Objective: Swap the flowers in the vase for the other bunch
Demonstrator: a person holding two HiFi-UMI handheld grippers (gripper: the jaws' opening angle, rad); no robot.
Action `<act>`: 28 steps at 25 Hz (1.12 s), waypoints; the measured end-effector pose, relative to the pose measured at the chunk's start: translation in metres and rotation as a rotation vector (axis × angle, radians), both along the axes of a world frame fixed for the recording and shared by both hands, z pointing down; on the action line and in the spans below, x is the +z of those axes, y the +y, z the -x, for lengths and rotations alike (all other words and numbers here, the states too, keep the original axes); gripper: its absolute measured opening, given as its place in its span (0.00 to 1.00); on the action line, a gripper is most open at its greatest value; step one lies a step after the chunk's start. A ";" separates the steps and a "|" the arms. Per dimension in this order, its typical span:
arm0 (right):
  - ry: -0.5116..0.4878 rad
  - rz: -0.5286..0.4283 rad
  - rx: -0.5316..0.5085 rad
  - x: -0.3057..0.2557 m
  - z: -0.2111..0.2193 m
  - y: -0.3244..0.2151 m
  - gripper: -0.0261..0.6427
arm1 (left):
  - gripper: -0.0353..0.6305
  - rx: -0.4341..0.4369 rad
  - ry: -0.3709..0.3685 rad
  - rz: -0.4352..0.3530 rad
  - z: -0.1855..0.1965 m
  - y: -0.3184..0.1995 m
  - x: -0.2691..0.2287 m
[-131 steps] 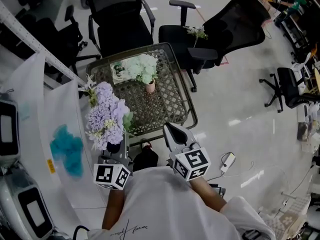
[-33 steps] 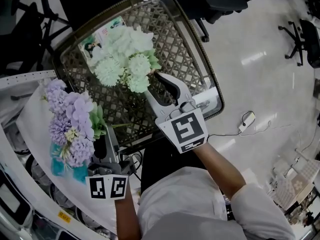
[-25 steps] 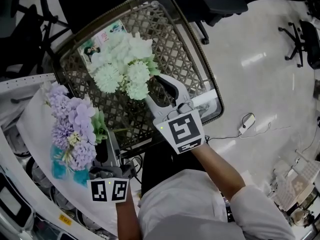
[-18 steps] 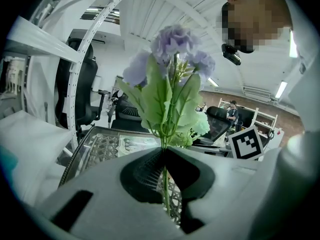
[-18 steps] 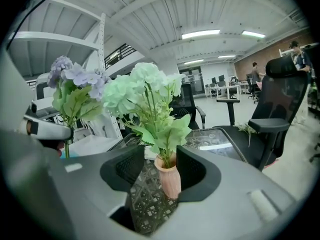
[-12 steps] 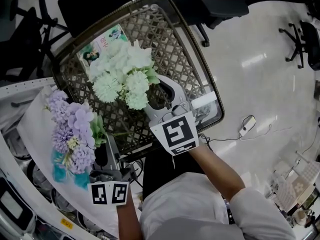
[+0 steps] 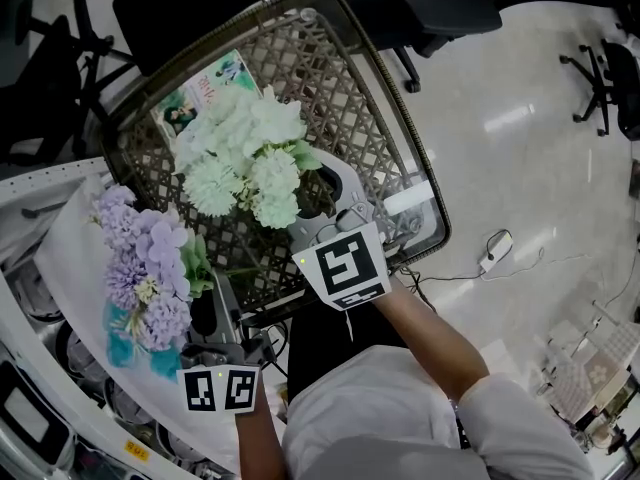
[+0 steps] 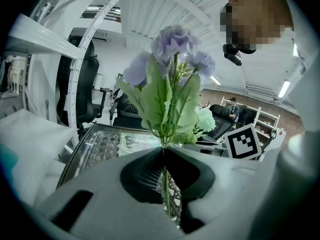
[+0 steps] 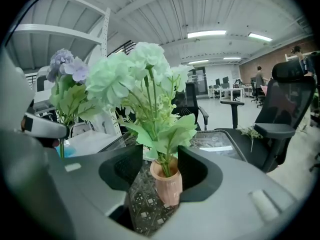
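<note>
- Bracketing the pink vase [image 9: 167,181], the fingers of the right gripper [image 9: 160,166] stood spread wide and had just been opening. The vase sat between them, not pinched.
- The vase lay closer to the right-hand finger, with open lattice showing between it and the left-hand finger. Whether it brushed the nearer finger could not be told.
- The vase stood upright on the tabletop [image 7: 372,138], mouth up and long axis vertical, so it crossed the line along which the fingers pointed.
- The pale green bunch [image 9: 132,76] was in the vase. Its stems rose straight out of the mouth, above the level of the fingers, and the heads fanned out higher up.
- The fingers were level with the vase body, not the stems. Pulling this bunch out would probably mean taking hold higher, just above the rim, and drawing up along the stems.
- The fingers of the left gripper [image 8: 164,156] were pressed together on the thin stem of the purple bunch [image 8: 175,44]. The stem ran vertically through the pinch, with the blooms above the fingers and a short tail below.
- The right gripper was the nearer one, already at the vase. The left gripper held its bunch well apart from it, off to the left of the right fingers near the tabletop's edge.
</note>
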State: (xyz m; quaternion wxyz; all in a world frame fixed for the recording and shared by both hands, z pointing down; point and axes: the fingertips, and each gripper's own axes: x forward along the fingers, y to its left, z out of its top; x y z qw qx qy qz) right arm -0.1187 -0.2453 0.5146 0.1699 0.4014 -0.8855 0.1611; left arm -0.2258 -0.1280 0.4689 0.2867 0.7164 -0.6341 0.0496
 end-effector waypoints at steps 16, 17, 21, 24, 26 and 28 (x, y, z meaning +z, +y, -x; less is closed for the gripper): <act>0.096 -0.085 0.007 0.001 0.004 -0.004 0.31 | 0.09 -0.015 -0.005 0.013 0.002 0.001 0.002; 0.098 -0.086 0.006 0.001 0.004 -0.004 0.30 | 0.09 -0.014 -0.005 0.014 0.002 0.001 0.002; 0.103 -0.091 0.005 0.001 0.004 -0.003 0.26 | 0.09 -0.015 -0.002 0.014 0.001 0.001 0.002; 0.110 -0.098 0.003 0.001 0.005 -0.003 0.24 | 0.09 -0.014 -0.005 0.013 0.001 0.001 0.001; 0.115 -0.099 0.002 0.001 0.004 -0.003 0.22 | 0.09 -0.013 -0.004 0.013 0.001 0.001 0.001; 0.114 -0.099 0.003 0.002 0.004 -0.003 0.21 | 0.09 -0.014 -0.004 0.012 0.001 0.001 0.001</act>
